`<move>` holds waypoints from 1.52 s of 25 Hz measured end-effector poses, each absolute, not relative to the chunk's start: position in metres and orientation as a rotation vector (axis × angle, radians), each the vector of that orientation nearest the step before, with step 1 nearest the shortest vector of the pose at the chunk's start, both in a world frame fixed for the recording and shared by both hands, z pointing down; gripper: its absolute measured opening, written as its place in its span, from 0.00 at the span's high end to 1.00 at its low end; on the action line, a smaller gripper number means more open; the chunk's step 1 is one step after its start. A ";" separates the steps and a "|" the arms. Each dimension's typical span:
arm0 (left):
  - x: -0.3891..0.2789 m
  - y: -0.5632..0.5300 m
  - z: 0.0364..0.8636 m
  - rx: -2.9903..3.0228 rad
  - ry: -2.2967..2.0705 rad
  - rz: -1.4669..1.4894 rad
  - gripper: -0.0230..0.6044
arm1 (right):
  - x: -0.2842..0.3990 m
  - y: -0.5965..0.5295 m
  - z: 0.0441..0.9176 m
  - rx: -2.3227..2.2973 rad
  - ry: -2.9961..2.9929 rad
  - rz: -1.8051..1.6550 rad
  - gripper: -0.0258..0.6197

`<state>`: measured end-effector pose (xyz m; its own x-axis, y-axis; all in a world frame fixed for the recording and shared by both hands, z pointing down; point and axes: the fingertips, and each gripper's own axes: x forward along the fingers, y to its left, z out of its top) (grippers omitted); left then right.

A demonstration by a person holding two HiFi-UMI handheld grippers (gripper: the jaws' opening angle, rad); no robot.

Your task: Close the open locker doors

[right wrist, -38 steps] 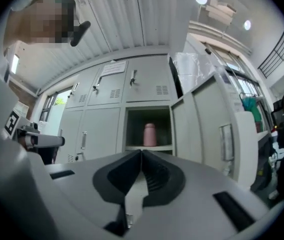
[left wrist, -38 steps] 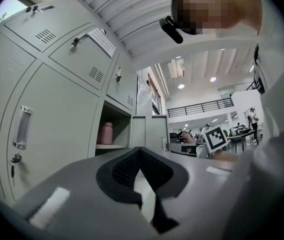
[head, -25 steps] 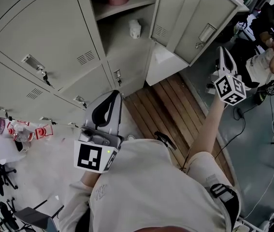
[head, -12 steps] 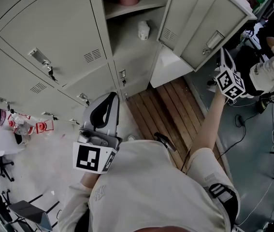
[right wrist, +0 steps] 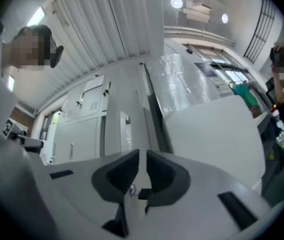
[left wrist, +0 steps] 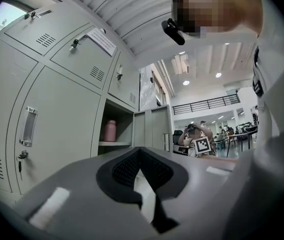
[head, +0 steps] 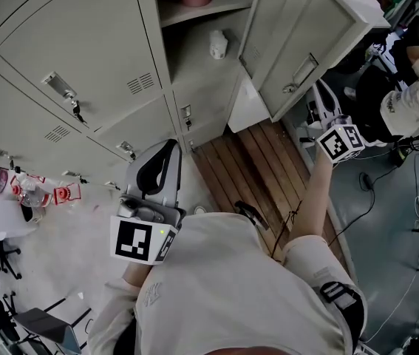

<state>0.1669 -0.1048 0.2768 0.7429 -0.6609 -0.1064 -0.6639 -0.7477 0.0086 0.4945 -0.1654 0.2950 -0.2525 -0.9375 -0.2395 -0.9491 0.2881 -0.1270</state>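
Tall grey steel locker door (head: pixel 309 43) ajar, long axis vertical, ahead of right gripper (right wrist: pixel 142 156), its jaws a slit apart; left gripper (left wrist: pixel 139 154) jaws together, empty.

The open locker door (head: pixel 305 32) has swung in toward the locker body (head: pixel 194 58). Its handle (head: pixel 300 74) now sits further left, and the gap behind the door is narrower. The right gripper (head: pixel 321 95) has moved left and down with it, its marker cube (head: pixel 338 140) turned, close against the door's outer face.
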 end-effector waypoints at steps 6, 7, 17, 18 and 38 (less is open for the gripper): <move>0.158 -0.103 0.277 -2.890 1.132 0.157 0.95 | 0.424 -0.176 0.295 -1.470 2.468 0.026 0.93; 0.157 -0.103 0.277 -2.887 1.137 0.157 0.95 | 0.414 -0.178 0.295 -1.440 2.492 0.024 0.93; 0.130 -0.102 0.276 -2.845 1.234 0.150 0.95 | 0.334 -0.201 0.291 -1.168 2.632 -0.024 0.87; 0.127 -0.102 0.276 -2.840 1.245 0.150 0.95 | 0.328 -0.203 0.291 -1.141 2.644 -0.029 0.86; 0.091 -0.102 0.277 -2.754 1.403 0.142 0.95 | 0.268 -0.256 0.298 -1.105 2.750 -0.046 0.83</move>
<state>0.0914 -0.1021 0.2767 0.5846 -0.8047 -0.1033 -0.8091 -0.5877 -0.0006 0.2680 -0.2564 0.2980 -0.7083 -0.6891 -0.1528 -0.6837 0.7237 -0.0943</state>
